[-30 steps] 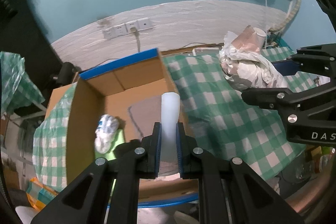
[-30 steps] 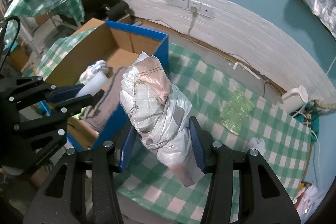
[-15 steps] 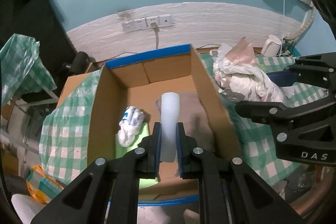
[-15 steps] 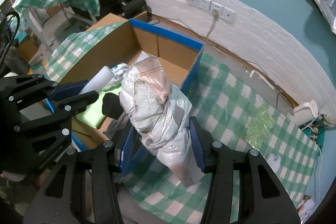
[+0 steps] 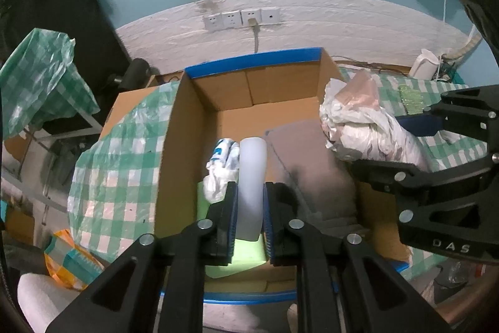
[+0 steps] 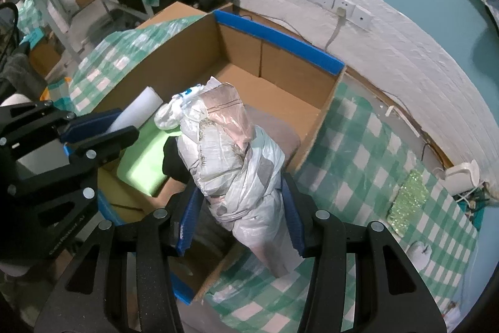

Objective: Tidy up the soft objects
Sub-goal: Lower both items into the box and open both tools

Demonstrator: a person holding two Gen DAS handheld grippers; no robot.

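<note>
My left gripper (image 5: pixel 248 220) is shut on a white foam roll (image 5: pixel 252 177) and holds it over the open cardboard box (image 5: pixel 174 127) with blue edges. My right gripper (image 6: pixel 240 214) is shut on a crumpled bundle of white and pink plastic bags (image 6: pixel 237 158), held above the box's right wall (image 6: pixel 315 127). That bundle also shows in the left wrist view (image 5: pixel 368 127). In the box lie a green foam pad (image 6: pixel 143 158), a crumpled white and blue bag (image 5: pixel 221 164) and a grey cloth (image 5: pixel 312 158).
A green checked cloth covers the table (image 6: pixel 368 164) right of the box. On it lie a glittery green pouch (image 6: pixel 405 202) and a small white object (image 6: pixel 421 252). A white kettle (image 6: pixel 461 177) stands at the far right. Wall sockets (image 5: pixel 240 17) sit behind the box.
Both grippers have moved left with their loads. The foam roll now hangs over the box's inside, and the bag bundle has come from over the table to the box's right wall.
</note>
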